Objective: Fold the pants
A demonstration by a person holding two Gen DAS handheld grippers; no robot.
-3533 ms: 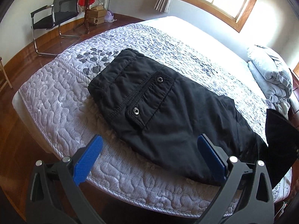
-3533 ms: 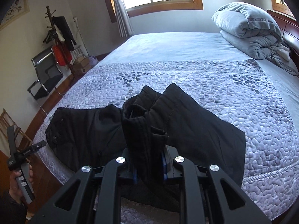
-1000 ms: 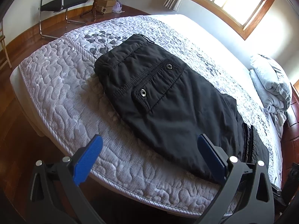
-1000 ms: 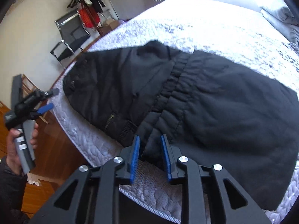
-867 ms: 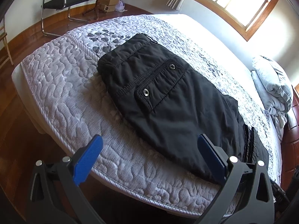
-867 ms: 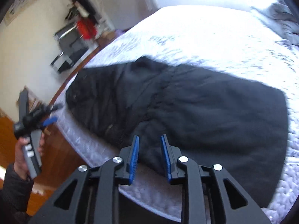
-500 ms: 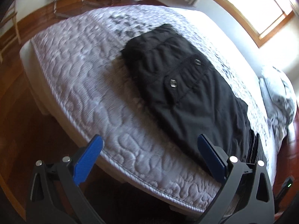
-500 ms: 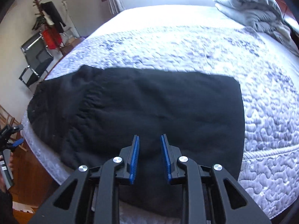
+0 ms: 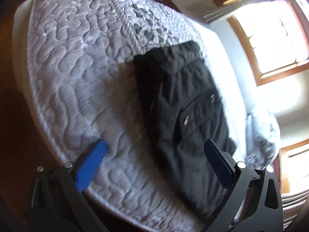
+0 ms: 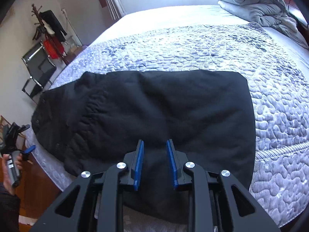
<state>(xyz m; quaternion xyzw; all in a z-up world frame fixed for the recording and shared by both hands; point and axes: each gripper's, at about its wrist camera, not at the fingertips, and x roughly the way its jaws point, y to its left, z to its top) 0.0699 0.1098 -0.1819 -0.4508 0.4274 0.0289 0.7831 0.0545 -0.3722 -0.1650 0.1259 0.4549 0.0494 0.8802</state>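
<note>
Black pants (image 10: 154, 112) lie folded into a wide rectangle across the quilted bed (image 10: 280, 135), waistband to the left. My right gripper (image 10: 154, 145) hovers over their near edge; its blue pads stand a narrow gap apart with nothing pinched between them. In the blurred, tilted left wrist view the pants (image 9: 183, 116) show a buttoned pocket flap. My left gripper (image 9: 154, 145) is wide open above the bed's edge, just short of the waist end. A hand (image 10: 11, 160) carries that left gripper (image 10: 27, 138) at the far left of the right wrist view.
A folded grey duvet (image 10: 256, 5) lies at the head of the bed. A black chair (image 10: 38, 67) and a coat rack (image 10: 50, 32) stand by the left wall. Wooden floor (image 9: 11, 135) runs along the bed's near side, and a window (image 9: 270, 38) is beyond.
The left wrist view has rolled and dropped toward the bed's edge, putting the pants at its right. The right gripper slid from the waist end to the middle of the near edge, then held still.
</note>
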